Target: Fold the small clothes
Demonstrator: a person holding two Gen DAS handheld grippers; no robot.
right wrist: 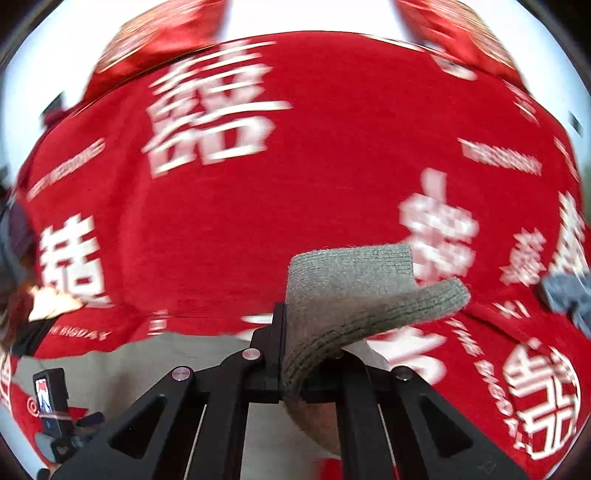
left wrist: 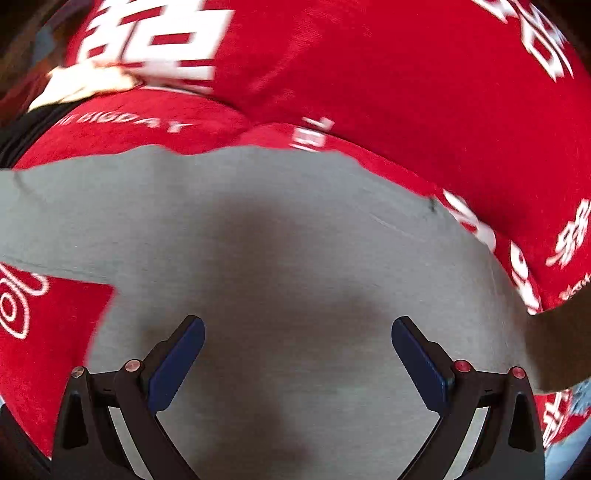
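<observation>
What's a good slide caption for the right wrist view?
Right hand-held gripper shut on a grey knitted sock, lifted above a red printed cloth.

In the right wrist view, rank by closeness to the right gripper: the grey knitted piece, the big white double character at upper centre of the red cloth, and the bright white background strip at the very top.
1. Grey knitted piece: clamped in the right gripper, curling to its right.
2. Big white double character: printed on the red cloth, upper centre-left.
3. Bright white background strip: beyond the cloth's far edge, top of the view.
</observation>
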